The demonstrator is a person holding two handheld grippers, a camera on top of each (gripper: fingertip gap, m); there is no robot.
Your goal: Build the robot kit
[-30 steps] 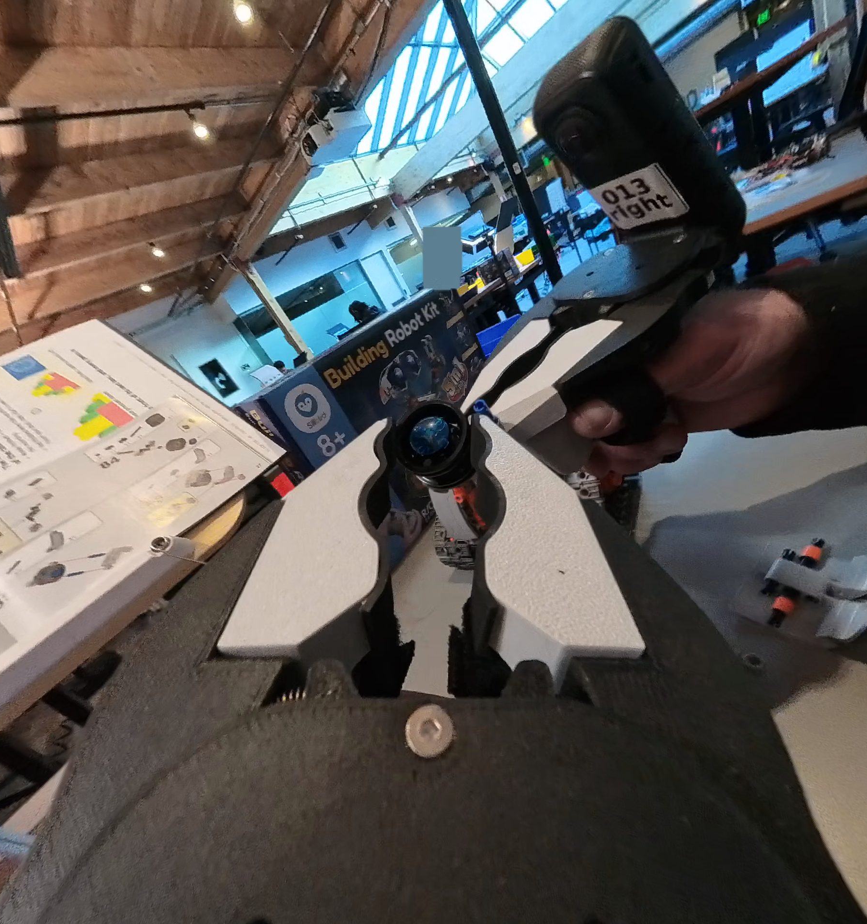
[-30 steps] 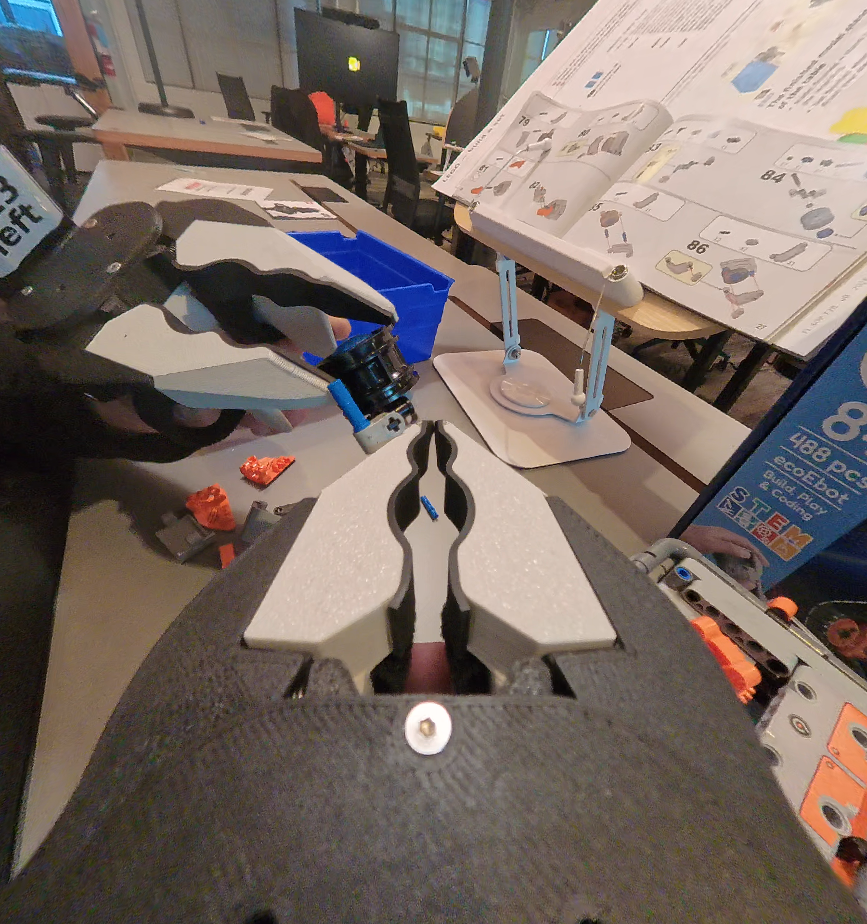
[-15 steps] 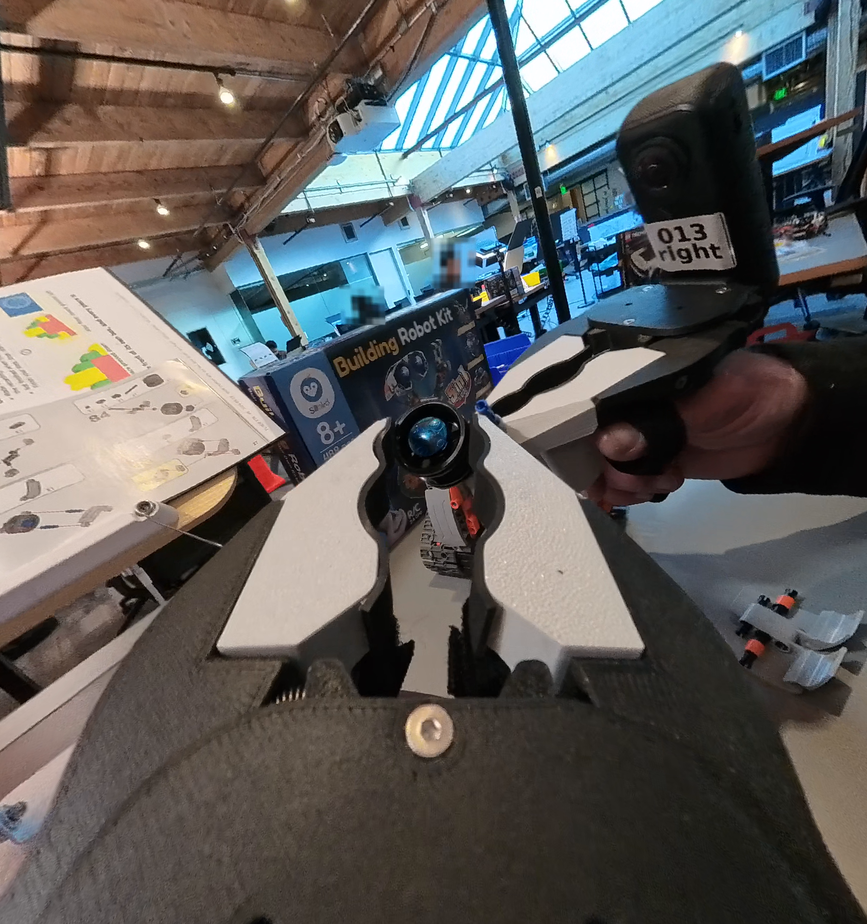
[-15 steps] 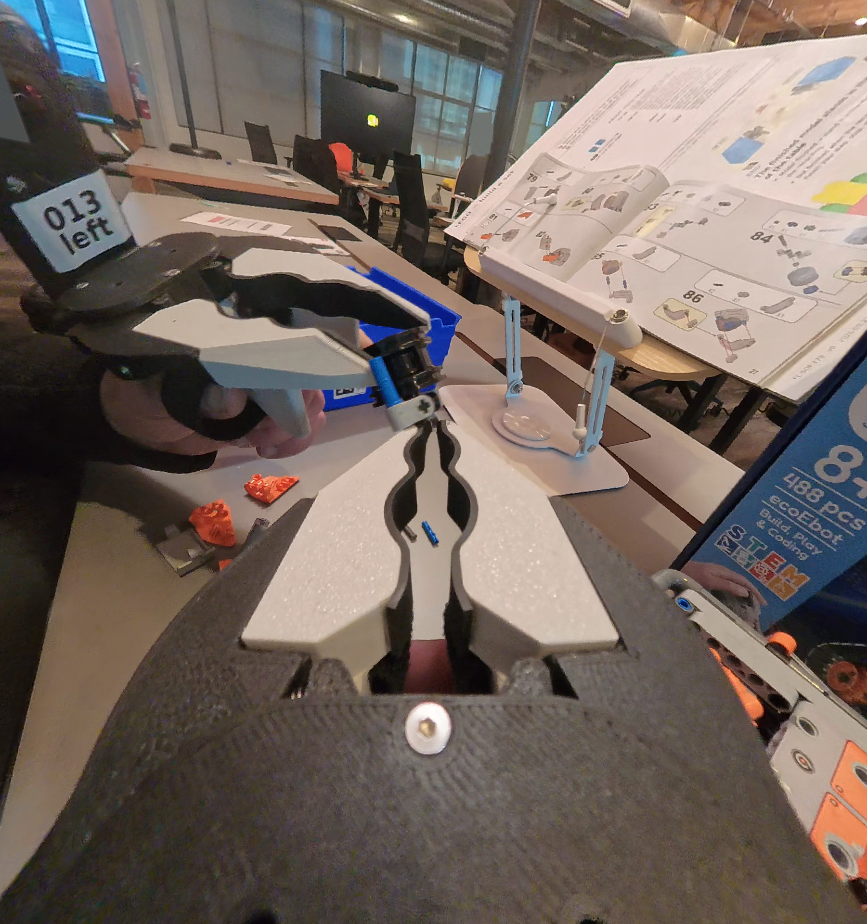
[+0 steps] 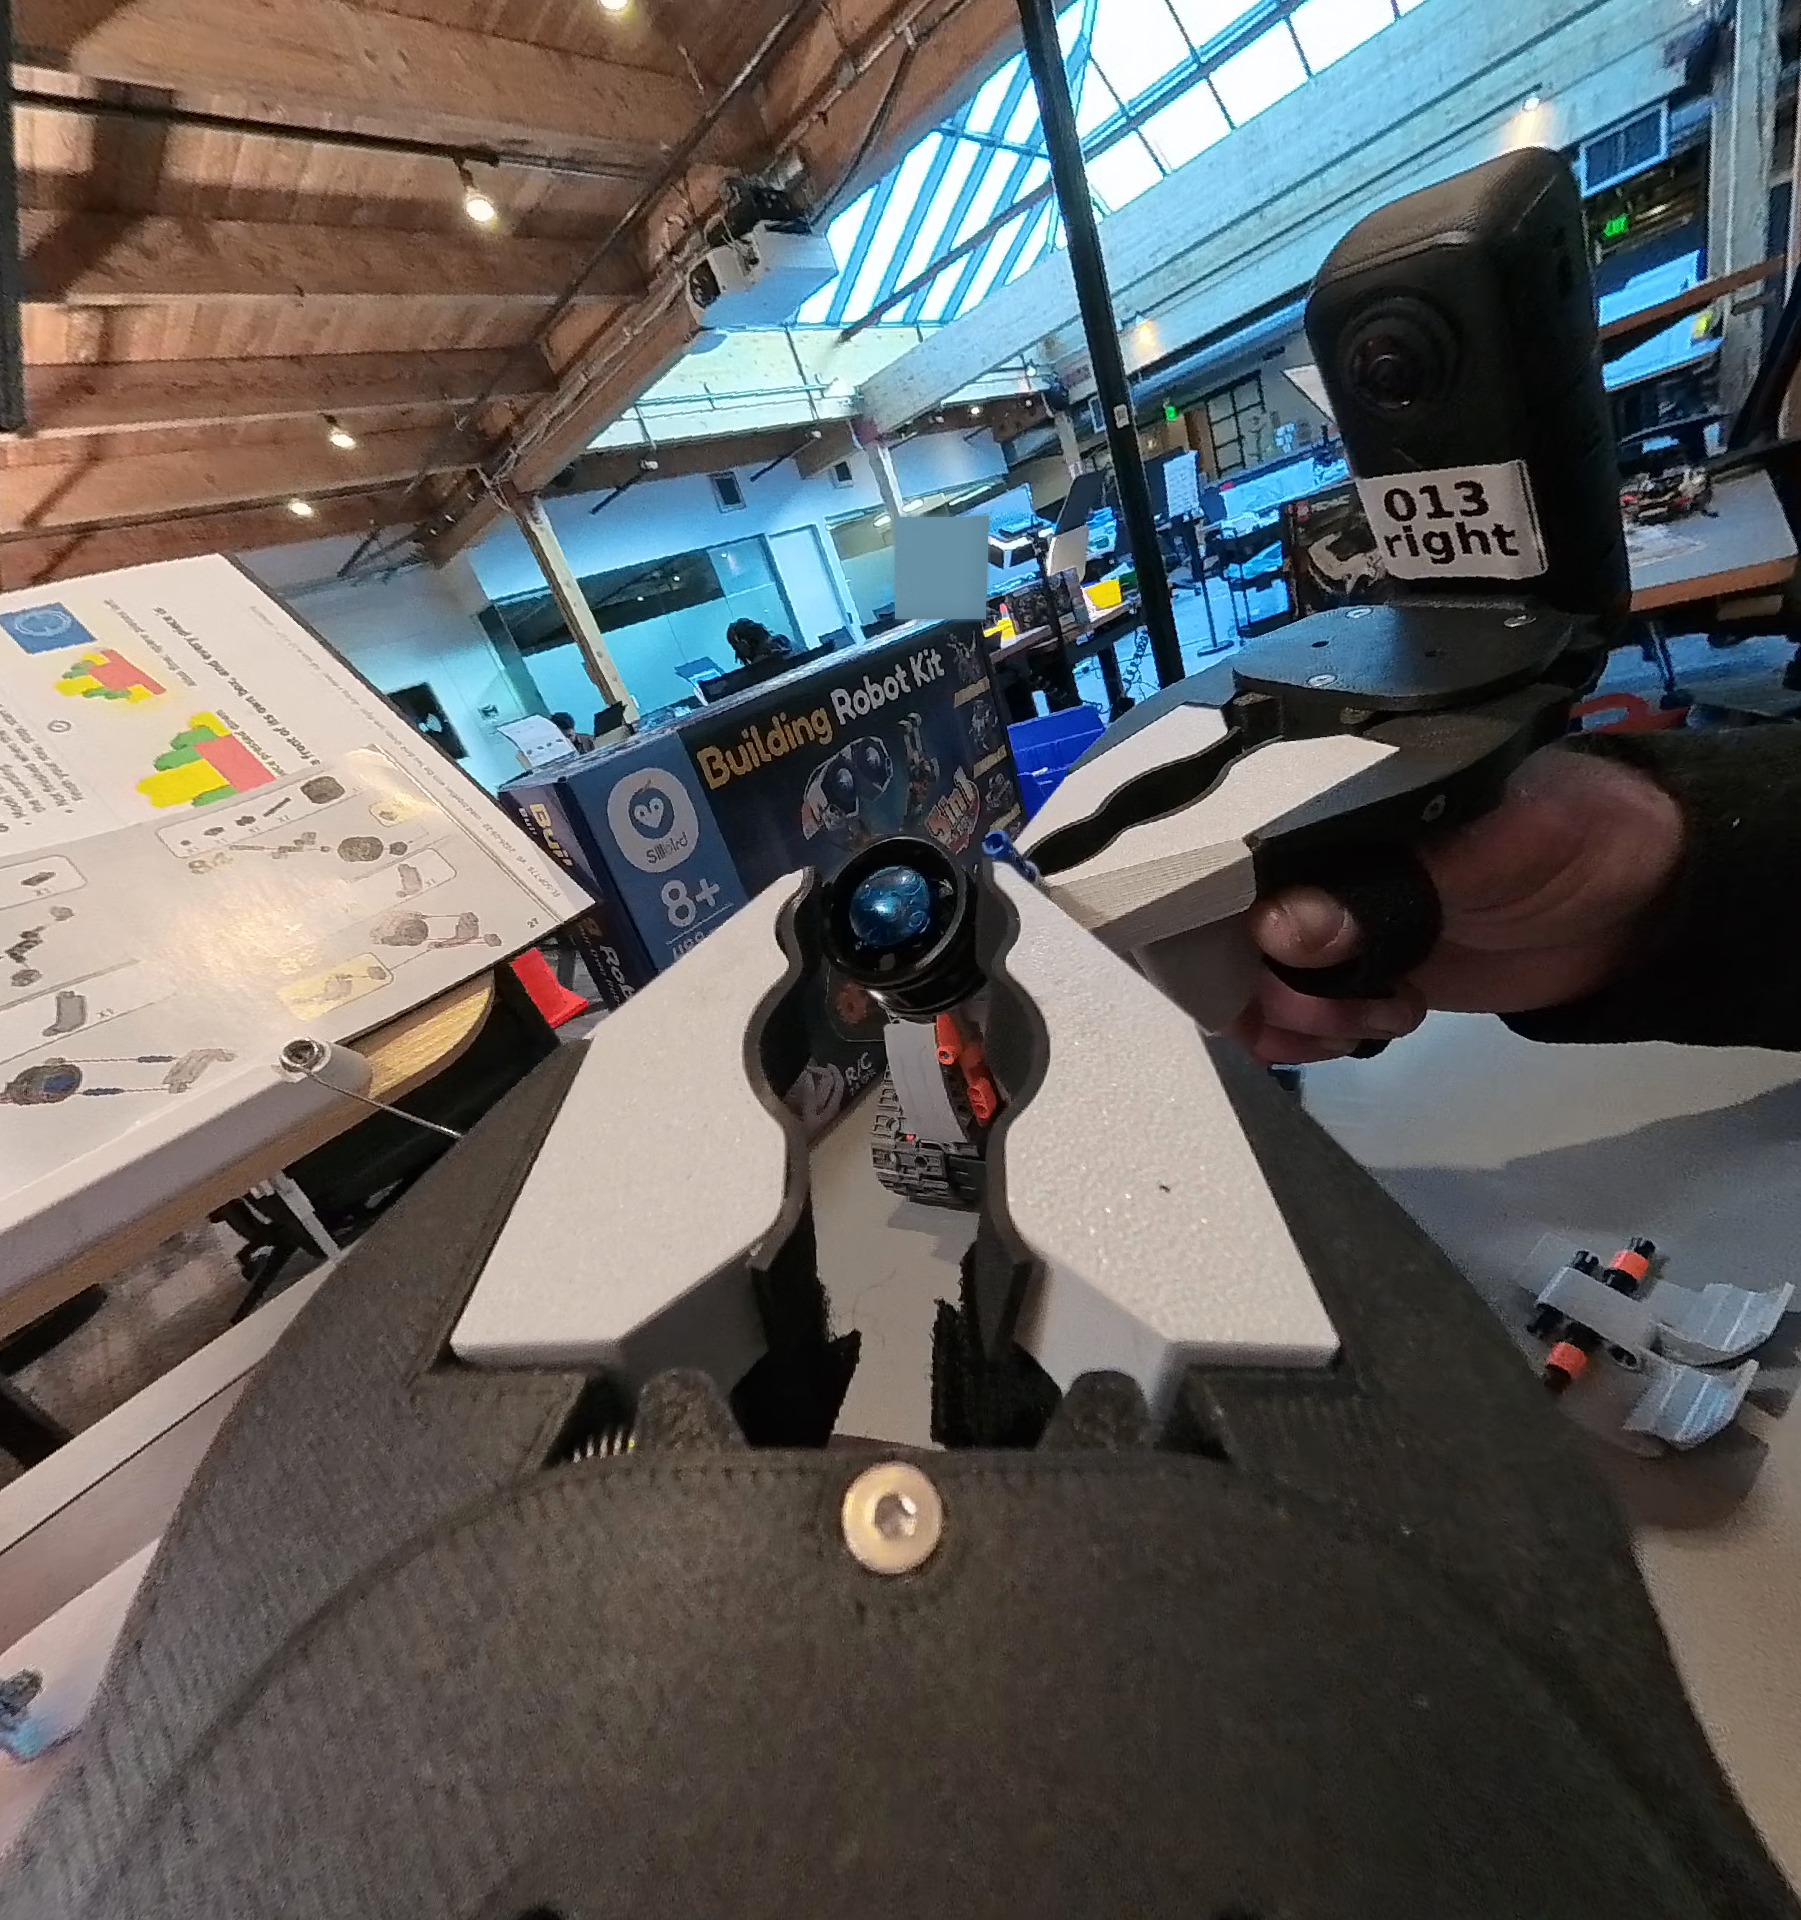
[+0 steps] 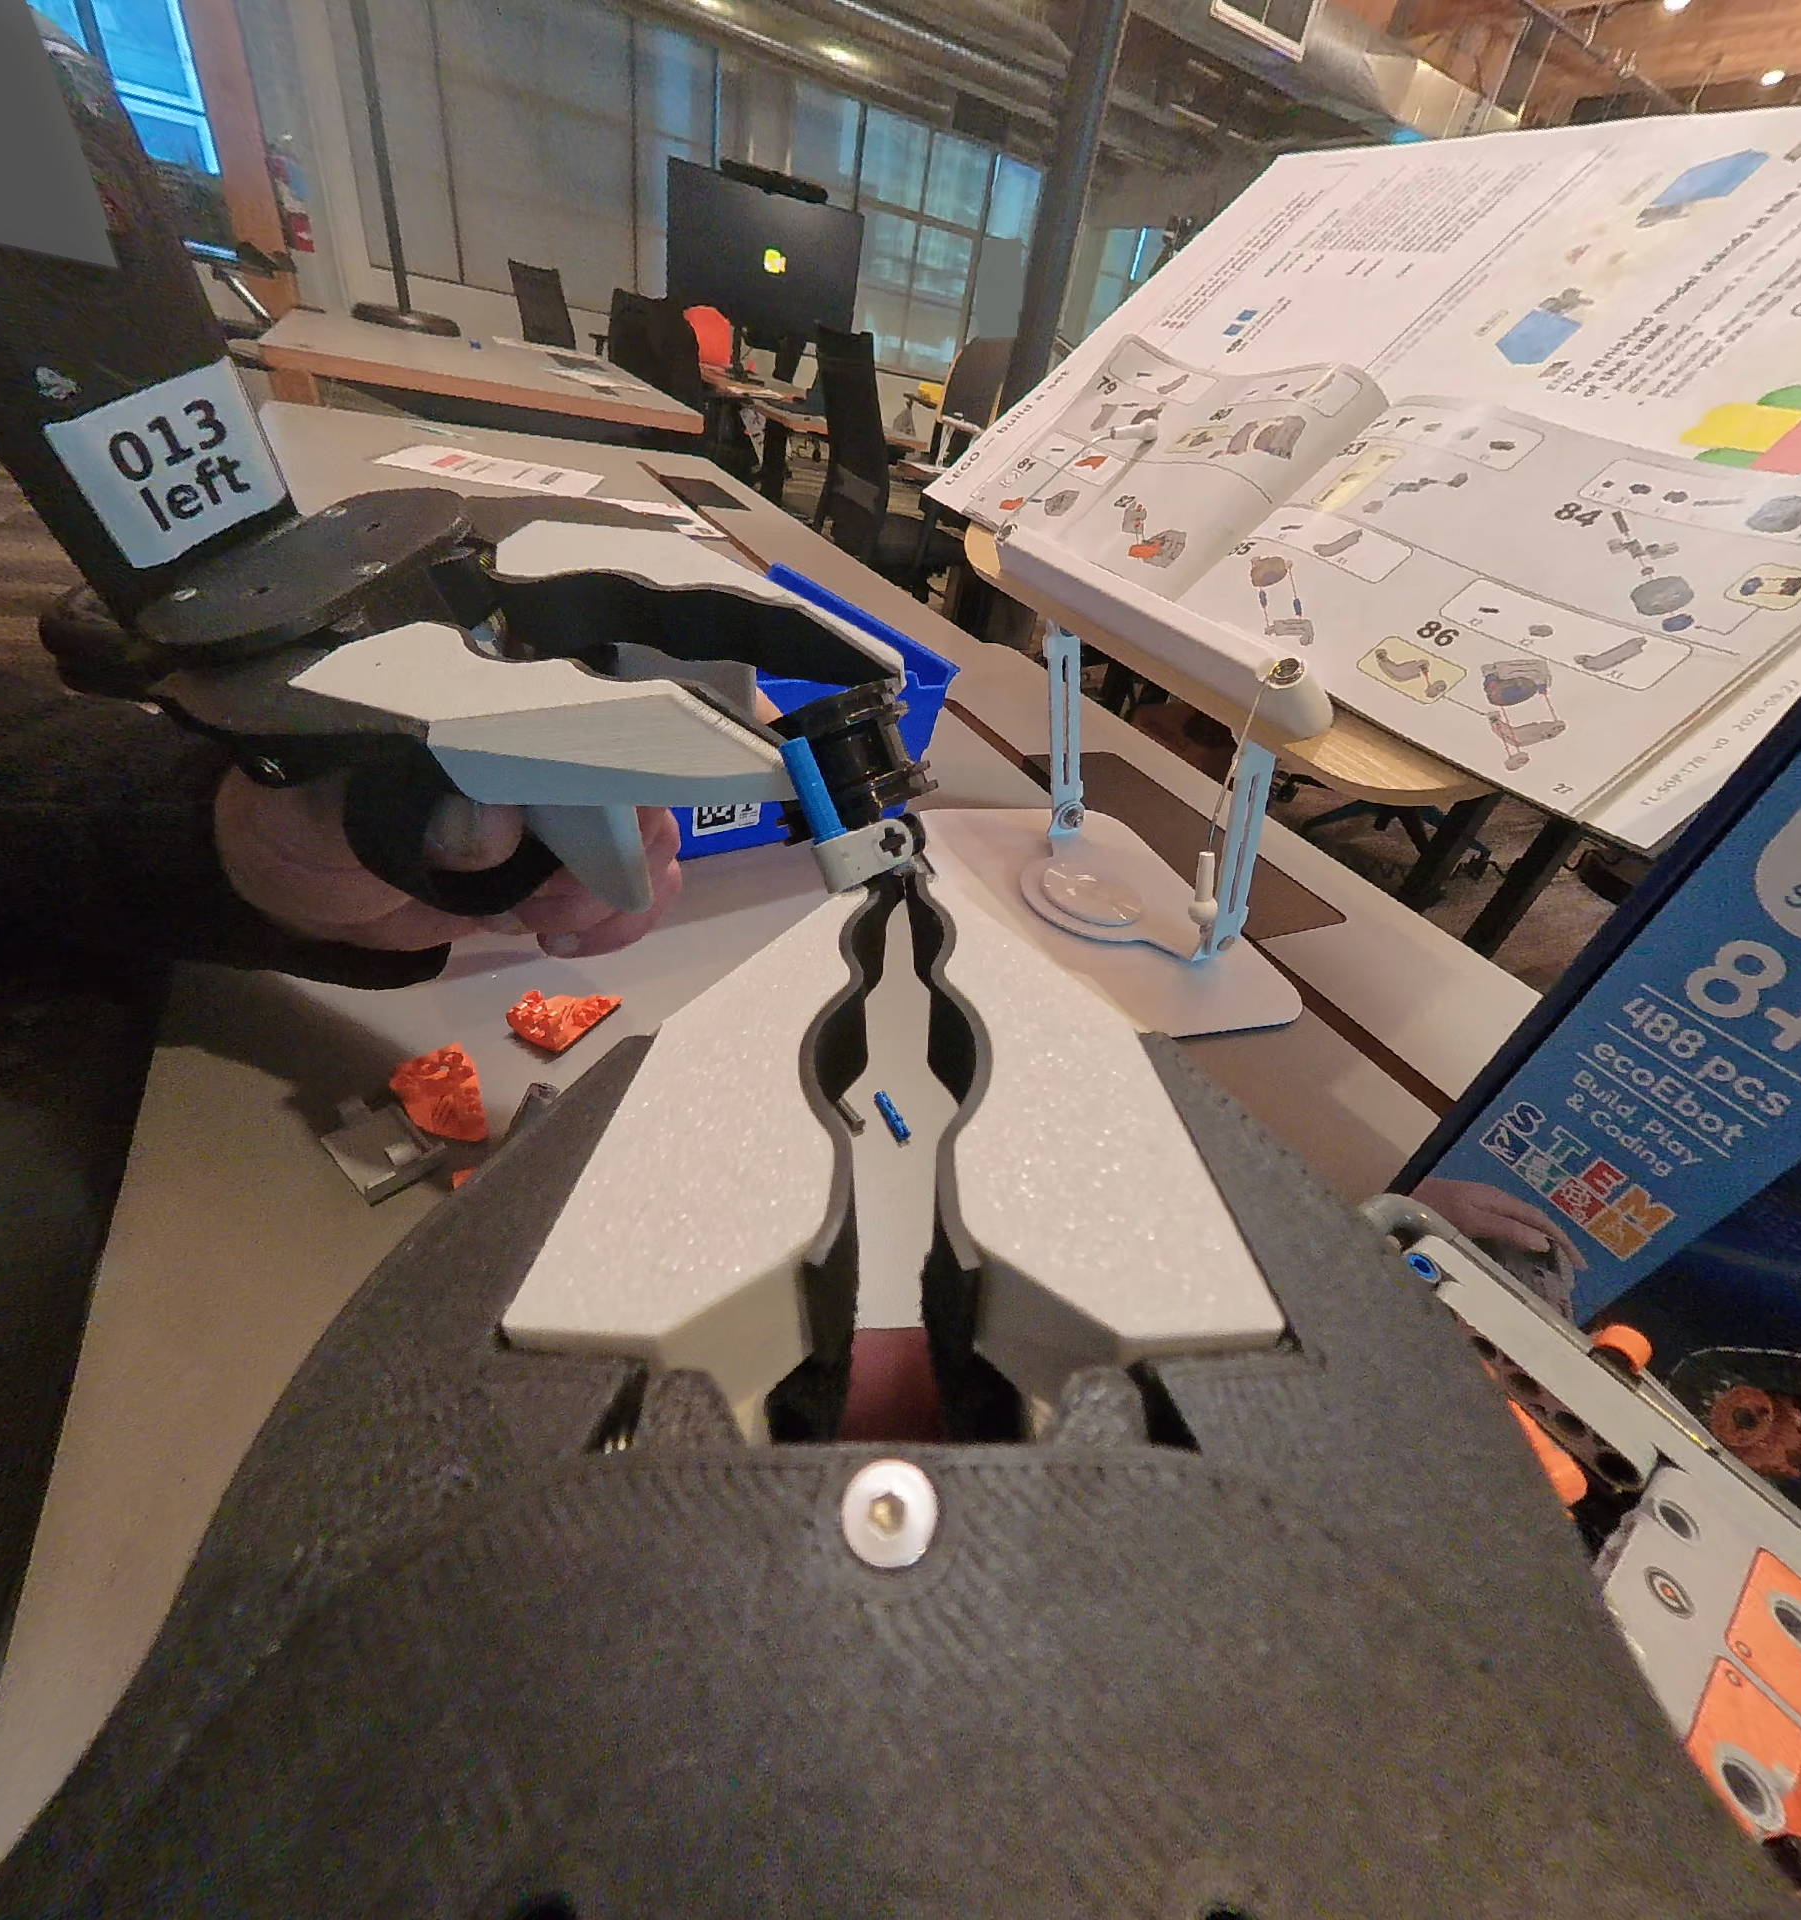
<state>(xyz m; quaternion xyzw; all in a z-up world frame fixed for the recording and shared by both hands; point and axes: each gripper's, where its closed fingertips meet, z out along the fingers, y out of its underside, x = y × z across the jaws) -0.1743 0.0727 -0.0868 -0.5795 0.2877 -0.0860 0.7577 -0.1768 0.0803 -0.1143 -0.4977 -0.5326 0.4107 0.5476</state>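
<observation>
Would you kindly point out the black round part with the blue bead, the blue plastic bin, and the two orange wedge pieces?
black round part with blue bead (image 5: 891, 914), left wrist view, on the bead.
blue plastic bin (image 6: 917, 670), right wrist view, on its rim corner.
orange wedge pieces (image 6: 441, 1091), right wrist view, on the nearer piece.

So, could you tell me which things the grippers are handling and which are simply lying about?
In the grippers: left gripper clamps a black round part with a blue pin and grey connector; right gripper, shut, tips at that connector.
Lying about: orange pieces, loose blue pin, grey curved pieces, kit box, instruction booklet.
</observation>
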